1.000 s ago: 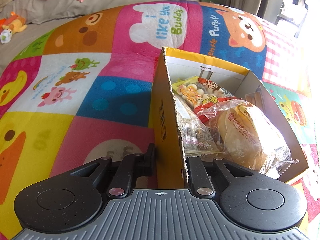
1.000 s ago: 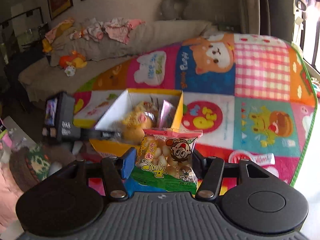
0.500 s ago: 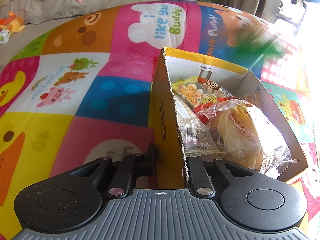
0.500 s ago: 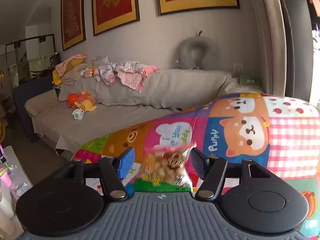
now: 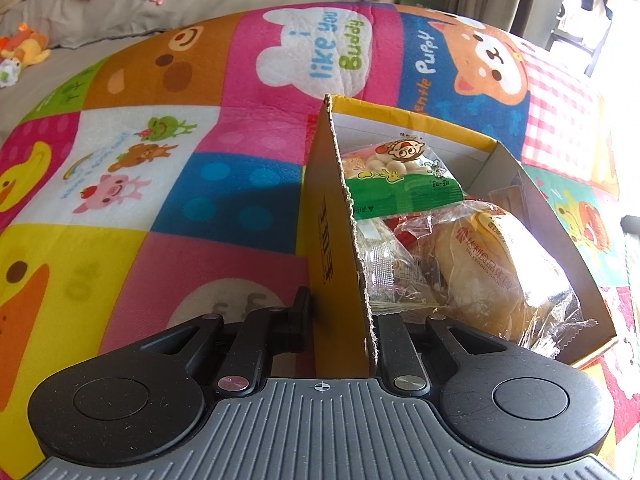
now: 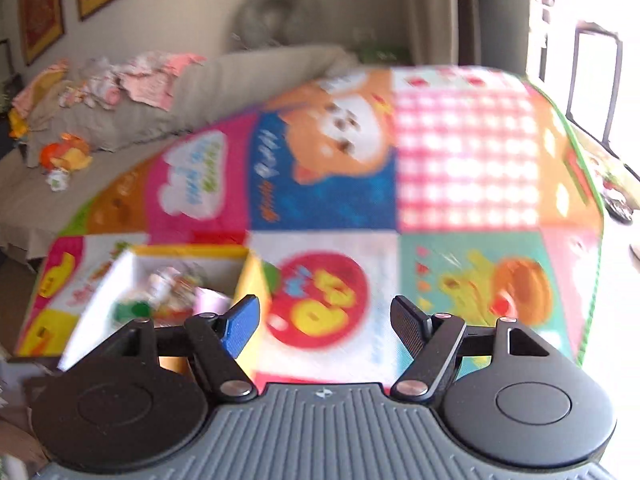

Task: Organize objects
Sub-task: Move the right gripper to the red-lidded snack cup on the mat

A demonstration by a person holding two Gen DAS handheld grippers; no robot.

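- Supporting surface: a padded play mat (image 5: 240, 152) printed in coloured squares with cartoon animals and lettering.
- Directly on the mat: one open yellow cardboard box (image 5: 332, 240), standing upright.
- Position relative to the left gripper (image 5: 340, 320): the box is immediately ahead, its near wall between the fingers.
- Position relative to the right gripper (image 6: 324, 320): the box (image 6: 120, 276) is ahead and to the left; bare mat (image 6: 460, 184) lies straight ahead.

- My play mat (image 5: 168, 168): bright cartoon-animal patchwork w/ pink-white check square.
- Cardboard box (image 5: 336, 240): yellow outside, white inside.
- Snack bag (image 5: 400, 172): green w/ cartoon face.
- My right fingers (image 6: 242, 322): one pad blue, other black.
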